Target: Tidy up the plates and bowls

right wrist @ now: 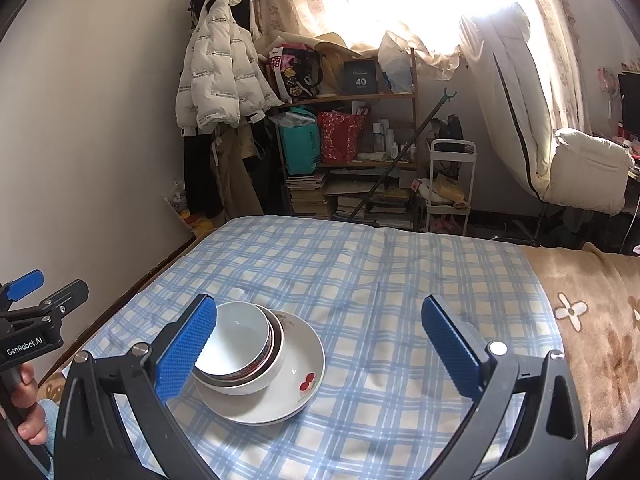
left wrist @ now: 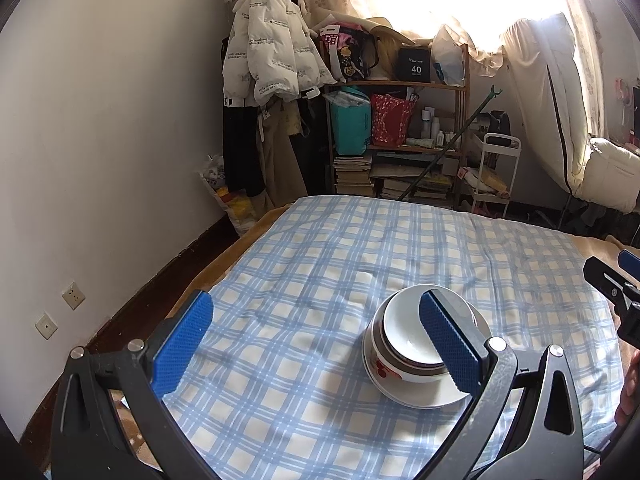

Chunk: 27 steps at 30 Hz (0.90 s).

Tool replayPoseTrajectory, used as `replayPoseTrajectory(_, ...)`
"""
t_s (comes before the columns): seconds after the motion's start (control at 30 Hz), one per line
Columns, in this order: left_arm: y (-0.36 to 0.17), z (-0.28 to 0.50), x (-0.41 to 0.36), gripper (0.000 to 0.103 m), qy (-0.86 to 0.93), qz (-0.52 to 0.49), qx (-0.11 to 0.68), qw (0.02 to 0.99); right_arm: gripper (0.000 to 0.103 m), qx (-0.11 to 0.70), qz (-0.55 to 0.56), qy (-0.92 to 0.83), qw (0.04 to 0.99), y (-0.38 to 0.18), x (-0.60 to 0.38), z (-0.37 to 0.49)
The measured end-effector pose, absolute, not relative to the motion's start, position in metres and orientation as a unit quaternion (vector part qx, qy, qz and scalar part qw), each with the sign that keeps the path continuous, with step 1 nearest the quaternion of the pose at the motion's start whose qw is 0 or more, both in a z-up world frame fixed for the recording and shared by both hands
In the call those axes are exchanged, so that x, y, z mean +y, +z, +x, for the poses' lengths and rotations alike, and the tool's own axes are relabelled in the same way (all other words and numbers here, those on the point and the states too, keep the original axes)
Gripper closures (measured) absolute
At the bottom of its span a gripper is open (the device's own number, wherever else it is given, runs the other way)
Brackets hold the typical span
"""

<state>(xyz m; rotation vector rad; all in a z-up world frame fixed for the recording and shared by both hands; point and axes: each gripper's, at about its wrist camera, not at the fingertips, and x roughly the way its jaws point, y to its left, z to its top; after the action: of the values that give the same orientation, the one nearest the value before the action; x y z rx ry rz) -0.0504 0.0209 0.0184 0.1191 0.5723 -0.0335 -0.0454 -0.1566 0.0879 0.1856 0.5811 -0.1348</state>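
Both hand-held grippers, left [left wrist: 316, 344] and right [right wrist: 320, 348], hung wide apart, holding nothing. Nested bowls [right wrist: 240, 344] sat on a plate [right wrist: 296, 384] on the checked bed [right wrist: 400, 280], between them.

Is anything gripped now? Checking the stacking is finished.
No: both the left gripper and the right gripper have jaws spread wide, holding nothing.

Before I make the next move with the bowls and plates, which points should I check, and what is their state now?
1. Bowls nested, sitting on the plates: ok.
2. Stack fully on the checked cloth: ok.
3. Left gripper open, holding nothing: ok.
4. Right gripper open, holding nothing: ok.
5. Top bowl level: not ok, it tilts.
6. Number of plates in the stack: cannot tell.
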Motion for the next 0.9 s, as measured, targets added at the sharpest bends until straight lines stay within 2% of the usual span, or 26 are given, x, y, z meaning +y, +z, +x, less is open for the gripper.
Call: replayPoseTrajectory(0.9,0.0225,-0.053,0.02,0.001,-0.001,0.074,0.275,0.959,0.0,0.292,0.095,-0.086,0.948,0.0869,-0.1632,-0.0445)
